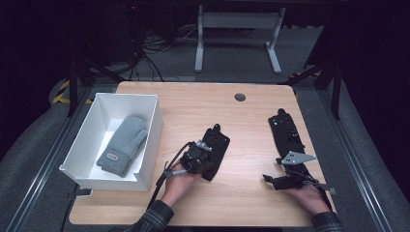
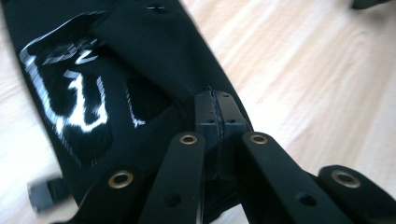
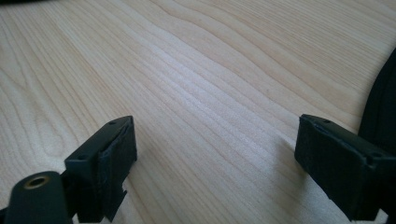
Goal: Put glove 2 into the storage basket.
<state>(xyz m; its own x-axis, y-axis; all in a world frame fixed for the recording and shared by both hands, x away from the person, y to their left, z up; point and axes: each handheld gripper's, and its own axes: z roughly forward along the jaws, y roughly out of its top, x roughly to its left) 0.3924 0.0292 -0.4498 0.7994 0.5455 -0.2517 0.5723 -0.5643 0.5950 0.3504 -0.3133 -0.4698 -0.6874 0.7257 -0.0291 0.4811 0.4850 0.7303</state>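
A black glove (image 1: 218,142) with shiny print (image 2: 140,56) lies at the middle of the wooden table (image 1: 241,121). My left gripper (image 1: 203,146) rests on its near part, the pads (image 2: 217,100) pressed flat together over the dark fabric; whether any cloth is pinched I cannot tell. A second black glove (image 1: 286,128) lies stretched out at the right, its edge (image 3: 380,107) just beside my right gripper (image 1: 271,181). That gripper (image 3: 217,149) stands open, low over bare wood, with nothing between the jaws.
A white box (image 1: 152,130) stands at the table's left with a grey mitten (image 1: 123,145) inside. A dark round grommet (image 1: 240,97) sits near the far edge. Beyond the table are a white desk frame (image 1: 237,21) and floor cables (image 1: 154,46).
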